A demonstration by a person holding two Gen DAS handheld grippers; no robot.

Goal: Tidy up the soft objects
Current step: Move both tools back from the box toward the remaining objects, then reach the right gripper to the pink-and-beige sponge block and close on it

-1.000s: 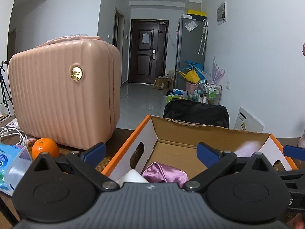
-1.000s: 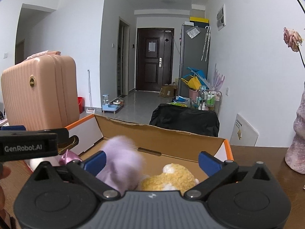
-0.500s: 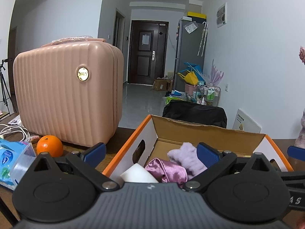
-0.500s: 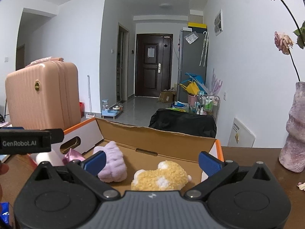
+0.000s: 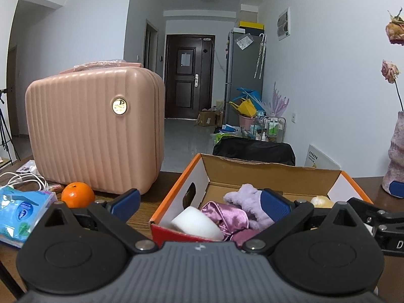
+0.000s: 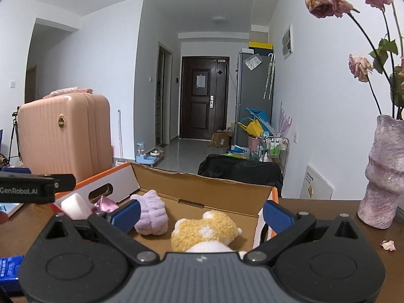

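An open cardboard box [image 5: 275, 174] with orange edges stands on the wooden table; it also shows in the right wrist view [image 6: 202, 189]. Inside lie a white sponge block [image 5: 195, 223], a pink satin cloth [image 5: 224, 214], a fluffy lilac headband [image 5: 246, 197] and a yellow plush toy [image 6: 204, 232]. The sponge [image 6: 74, 205], satin cloth [image 6: 104, 204] and headband [image 6: 152, 213] show in the right wrist view too. My left gripper [image 5: 199, 202] is open and empty at the box's near left corner. My right gripper [image 6: 200, 212] is open and empty above the box's near side.
A pink ribbed suitcase [image 5: 96, 128] stands left of the box. An orange [image 5: 77, 194], a blue tissue pack [image 5: 22, 209] and white cables [image 5: 22, 178] lie at the left. A lilac vase [image 6: 383, 171] with dried roses stands at the right, a fallen petal [image 6: 387, 245] beside it.
The lilac headband dropped from my right gripper into the box and now lies still. Both grippers have pulled back and up from the box, jaws still open.
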